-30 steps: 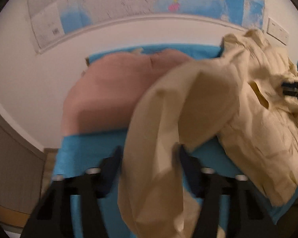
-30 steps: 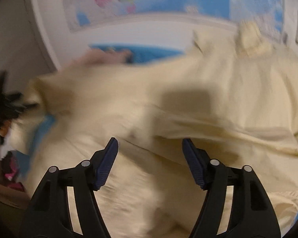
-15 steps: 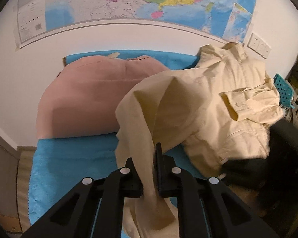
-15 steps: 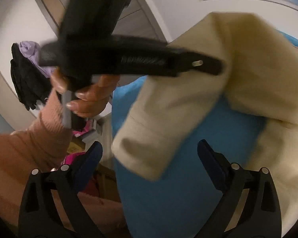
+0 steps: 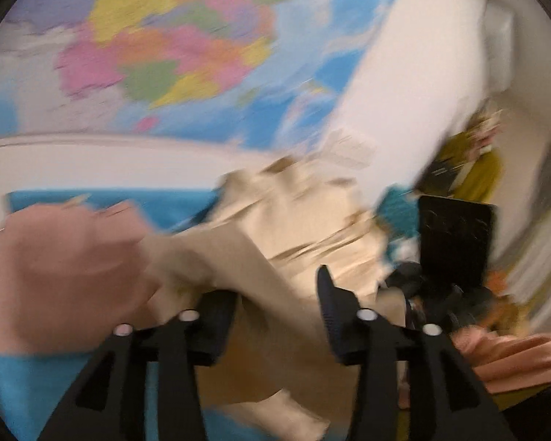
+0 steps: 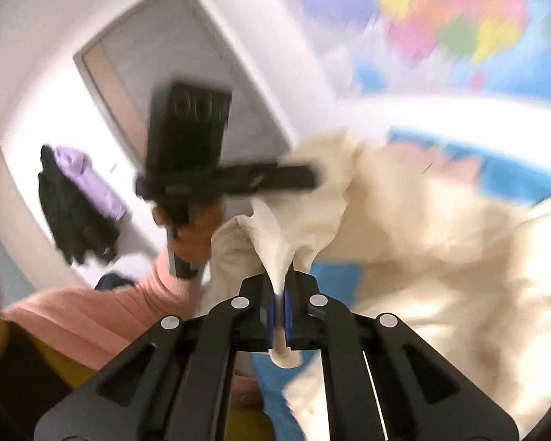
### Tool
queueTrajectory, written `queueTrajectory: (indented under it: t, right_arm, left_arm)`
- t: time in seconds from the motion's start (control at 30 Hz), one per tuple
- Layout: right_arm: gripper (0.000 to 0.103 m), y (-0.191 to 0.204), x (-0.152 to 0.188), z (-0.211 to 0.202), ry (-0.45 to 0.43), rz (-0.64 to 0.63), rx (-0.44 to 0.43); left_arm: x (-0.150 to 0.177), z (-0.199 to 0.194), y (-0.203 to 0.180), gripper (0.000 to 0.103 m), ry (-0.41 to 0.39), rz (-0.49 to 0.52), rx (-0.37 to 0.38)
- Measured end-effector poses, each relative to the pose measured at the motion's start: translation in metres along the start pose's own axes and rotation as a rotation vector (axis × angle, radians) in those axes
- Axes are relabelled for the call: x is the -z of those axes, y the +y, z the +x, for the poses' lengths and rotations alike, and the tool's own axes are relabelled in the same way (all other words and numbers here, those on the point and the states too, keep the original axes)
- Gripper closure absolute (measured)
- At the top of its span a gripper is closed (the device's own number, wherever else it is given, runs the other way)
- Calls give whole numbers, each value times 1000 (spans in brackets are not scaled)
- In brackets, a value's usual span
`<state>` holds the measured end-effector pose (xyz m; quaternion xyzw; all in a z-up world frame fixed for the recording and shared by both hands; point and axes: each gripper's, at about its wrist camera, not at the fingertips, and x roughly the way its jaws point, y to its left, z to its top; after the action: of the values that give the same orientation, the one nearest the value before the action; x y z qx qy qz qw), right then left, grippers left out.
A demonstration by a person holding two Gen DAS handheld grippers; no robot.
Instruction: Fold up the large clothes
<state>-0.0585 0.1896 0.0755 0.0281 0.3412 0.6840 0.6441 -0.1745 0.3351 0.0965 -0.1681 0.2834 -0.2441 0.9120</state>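
A cream shirt (image 5: 297,228) lies crumpled on the blue table cover (image 5: 165,205); the view is motion-blurred. My left gripper (image 5: 275,308) is open, with a fold of the cream shirt lying loose between its fingers. My right gripper (image 6: 280,294) is shut on an edge of the cream shirt (image 6: 422,242), which bunches up between its pads. The right wrist view also shows the left gripper's body (image 6: 202,169), held by a hand, touching the shirt's upper edge.
A folded pink garment (image 5: 62,272) lies at the left on the blue cover. A map (image 5: 172,51) hangs on the wall behind. A door (image 6: 172,84) and hanging dark clothes (image 6: 77,205) are at the left. The person's pink sleeve (image 6: 99,312) is near.
My left gripper has opened and let go of the shirt fold. My right gripper has shut on the shirt's edge. Both cameras have swung upward.
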Motion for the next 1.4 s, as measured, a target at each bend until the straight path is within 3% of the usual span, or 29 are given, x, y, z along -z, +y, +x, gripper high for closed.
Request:
queueTrajectory:
  t: [0.1, 0.17, 0.23, 0.4, 0.57, 0.63, 0.67, 0.7, 0.77, 0.87, 0.93, 1.0, 1.13, 1.2, 1.27, 1.3, 1.4]
  right_arm:
    - [99, -16, -2, -70, -74, 22, 169]
    - [99, -33, 7, -108, -97, 73, 274]
    - [99, -54, 18, -141, -123, 142, 365]
    - [99, -121, 65, -185, -106, 328, 483]
    - [96, -179, 126, -198, -11, 515, 521]
    - [88, -186, 134, -195, 2, 554, 530]
    - [73, -182, 138, -196, 4, 551, 539]
    - [42, -175, 141, -202, -14, 539, 567]
    - [17, -160, 141, -224, -80, 510, 609]
    - [17, -138, 150, -250, -186, 470, 548]
    - [11, -122, 154, -246, -178, 405, 533]
    - [5, -111, 153, -229, -134, 344, 575]
    - [9, -101, 156, -180, 29, 215, 670]
    - [57, -112, 152, -169, 88, 257, 687]
    - [69, -117, 147, -181, 76, 265, 681]
    - [77, -112, 139, -192, 61, 228, 722]
    - [78, -96, 109, -225, -27, 158, 772]
  left_arm:
    - [-10, 2, -11, 40, -95, 26, 102]
    - [-11, 10, -12, 39, -127, 29, 82]
    - [-10, 22, -10, 39, -107, 34, 23]
    - [10, 88, 12, 39, 77, 62, -232]
    - [35, 162, 45, 39, 312, 24, -318]
    - [38, 181, 56, 39, 349, 3, -322]
    - [37, 186, 58, 36, 356, 4, -328]
    - [34, 189, 61, 33, 356, 4, -330]
    - [28, 192, 64, 29, 347, -19, -305]
    - [20, 194, 68, 26, 338, -24, -292]
    - [18, 202, 68, 26, 341, -30, -298]
    - [16, 211, 67, 27, 341, -30, -305]
    - [16, 227, 62, 28, 344, -20, -334]
    - [16, 230, 62, 30, 343, -23, -353]
    - [14, 227, 63, 30, 331, -35, -347]
    - [13, 224, 64, 30, 322, -50, -344]
    - [6, 208, 63, 30, 256, -51, -322]
